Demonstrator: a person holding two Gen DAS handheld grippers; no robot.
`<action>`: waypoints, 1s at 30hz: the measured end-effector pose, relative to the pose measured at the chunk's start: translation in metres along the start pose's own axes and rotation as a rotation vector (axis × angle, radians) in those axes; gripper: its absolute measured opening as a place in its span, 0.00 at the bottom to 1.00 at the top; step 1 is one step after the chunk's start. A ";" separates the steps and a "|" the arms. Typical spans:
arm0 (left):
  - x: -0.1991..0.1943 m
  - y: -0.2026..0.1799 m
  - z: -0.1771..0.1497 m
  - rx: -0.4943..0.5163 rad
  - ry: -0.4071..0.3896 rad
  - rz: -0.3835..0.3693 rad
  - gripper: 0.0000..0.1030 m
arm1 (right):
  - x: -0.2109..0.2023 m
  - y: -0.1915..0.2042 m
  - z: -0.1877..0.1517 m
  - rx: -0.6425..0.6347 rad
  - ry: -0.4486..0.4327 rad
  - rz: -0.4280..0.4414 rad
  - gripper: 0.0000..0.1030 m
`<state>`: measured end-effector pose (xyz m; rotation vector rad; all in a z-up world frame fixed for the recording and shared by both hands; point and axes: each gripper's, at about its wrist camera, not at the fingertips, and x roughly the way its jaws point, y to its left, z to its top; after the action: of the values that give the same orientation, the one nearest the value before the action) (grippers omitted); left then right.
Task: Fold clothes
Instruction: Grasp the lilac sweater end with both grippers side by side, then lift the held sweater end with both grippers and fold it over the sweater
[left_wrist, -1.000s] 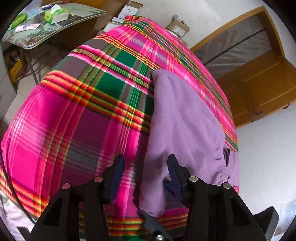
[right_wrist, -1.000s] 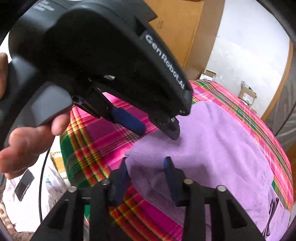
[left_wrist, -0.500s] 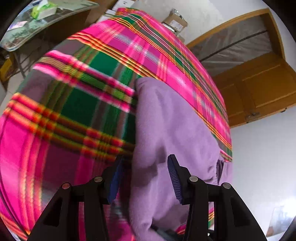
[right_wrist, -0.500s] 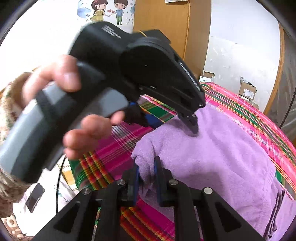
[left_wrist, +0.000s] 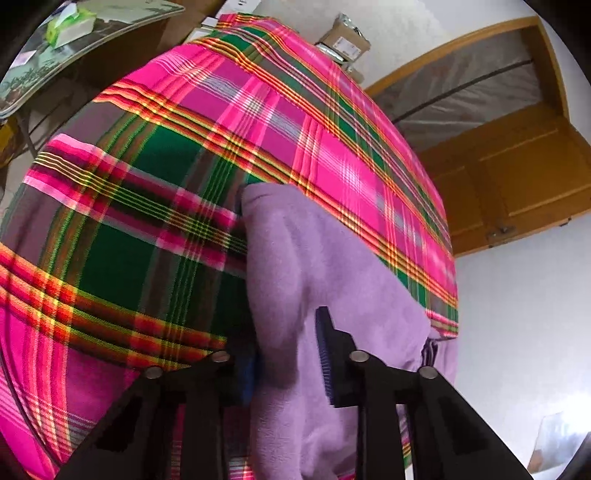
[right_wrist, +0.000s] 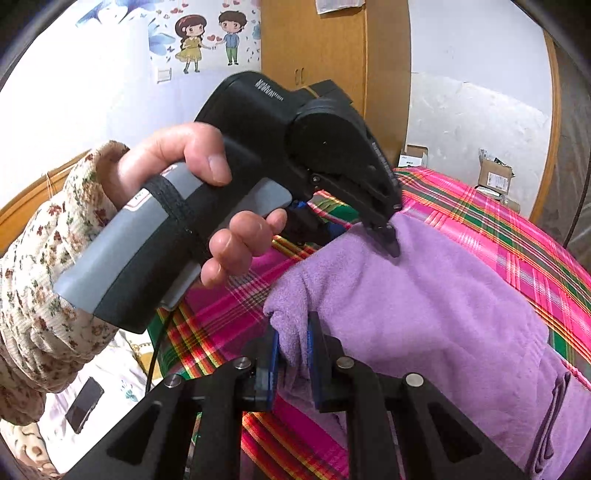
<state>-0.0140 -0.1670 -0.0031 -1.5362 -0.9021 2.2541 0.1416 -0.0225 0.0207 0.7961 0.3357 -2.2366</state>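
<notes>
Evidently the lilac fleece garment (right_wrist: 424, 314) is soft and light; right gripper (right_wrist: 291, 354) pinches its corner, left gripper (left_wrist: 288, 358) jaws closing around its edge.

White walls (right_wrist: 476, 55) and a wooden wardrobe (right_wrist: 314, 48) stood behind the bed's plaid cover (left_wrist: 122, 258); cardboard boxes (right_wrist: 495, 175) sat beyond its far edge.
</notes>
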 end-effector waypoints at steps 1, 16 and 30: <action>-0.002 -0.002 0.000 -0.001 -0.008 0.005 0.16 | -0.006 0.001 -0.004 0.003 -0.007 0.000 0.13; -0.039 -0.075 -0.012 0.120 -0.107 -0.010 0.13 | -0.106 -0.004 -0.017 0.064 -0.167 -0.032 0.12; -0.033 -0.184 -0.024 0.284 -0.120 -0.058 0.13 | -0.205 -0.030 -0.040 0.164 -0.328 -0.125 0.12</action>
<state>-0.0014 -0.0353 0.1309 -1.2484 -0.6127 2.3336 0.2495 0.1291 0.1195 0.4874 0.0450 -2.4868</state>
